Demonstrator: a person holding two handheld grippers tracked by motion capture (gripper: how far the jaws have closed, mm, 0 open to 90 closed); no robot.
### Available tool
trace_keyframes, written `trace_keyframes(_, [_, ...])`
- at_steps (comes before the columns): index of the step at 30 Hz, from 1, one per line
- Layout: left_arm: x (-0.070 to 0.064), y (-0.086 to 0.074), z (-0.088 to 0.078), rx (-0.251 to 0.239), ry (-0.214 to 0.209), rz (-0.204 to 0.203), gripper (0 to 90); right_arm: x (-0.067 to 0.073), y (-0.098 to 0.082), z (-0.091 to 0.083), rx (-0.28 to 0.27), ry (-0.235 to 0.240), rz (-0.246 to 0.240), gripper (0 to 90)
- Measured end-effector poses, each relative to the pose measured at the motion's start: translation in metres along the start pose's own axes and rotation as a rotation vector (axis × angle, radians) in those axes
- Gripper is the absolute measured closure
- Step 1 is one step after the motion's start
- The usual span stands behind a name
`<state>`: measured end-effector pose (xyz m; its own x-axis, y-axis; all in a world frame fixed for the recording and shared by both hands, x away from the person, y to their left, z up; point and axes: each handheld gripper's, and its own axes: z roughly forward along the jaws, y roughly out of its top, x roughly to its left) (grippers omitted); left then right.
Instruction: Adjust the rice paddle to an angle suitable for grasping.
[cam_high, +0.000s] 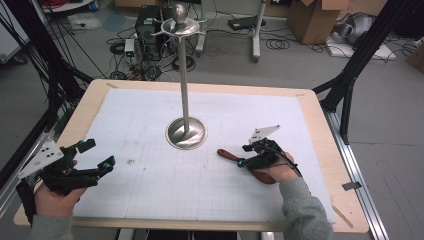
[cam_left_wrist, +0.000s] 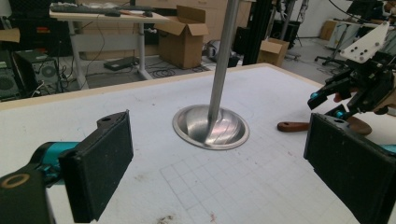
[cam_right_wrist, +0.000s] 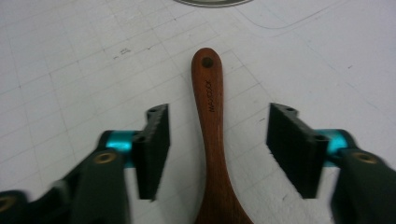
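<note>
My right gripper stands open astride a wooden spoon, pads clear of the handle on both sides. Spoon lies flat on the white gridded mat, handle end toward the metal stand, near its dished base. Nothing rests in that dish. My left gripper is open, empty, well apart

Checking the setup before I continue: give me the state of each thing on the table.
Wooden spoon: flat on the mat, between open jaws, ungripped.
Metal stand: upright, hooks bare.
Right gripper: open, straddling the handle.
Left gripper: open, holding nothing.
</note>
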<state>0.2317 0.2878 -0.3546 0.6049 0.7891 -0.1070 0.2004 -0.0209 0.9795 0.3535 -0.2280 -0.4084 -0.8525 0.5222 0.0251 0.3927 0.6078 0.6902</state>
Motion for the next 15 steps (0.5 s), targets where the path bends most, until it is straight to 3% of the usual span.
trace_keyframes(4, [-0.0012,0.0002,0.0011,-0.001,-0.003,0.0,8.6,-0.0005,0.0001,-0.0032,0.002,0.017,-0.002,18.7])
trace_keyframes(6, [-0.001,0.0,0.0015,0.004,-0.004,0.002,8.6,-0.0012,-0.0003,-0.0053,0.0,0.027,-0.001,15.3])
trace_keyframes(11, [-0.001,-0.0005,0.0022,0.005,-0.004,0.0,8.6,-0.0039,-0.001,-0.0094,-0.012,0.036,0.001,14.3])
trace_keyframes(15, [-0.0022,0.0001,0.0024,0.006,-0.006,0.004,8.6,-0.0042,-0.0002,-0.0052,0.018,0.049,-0.011,14.3])
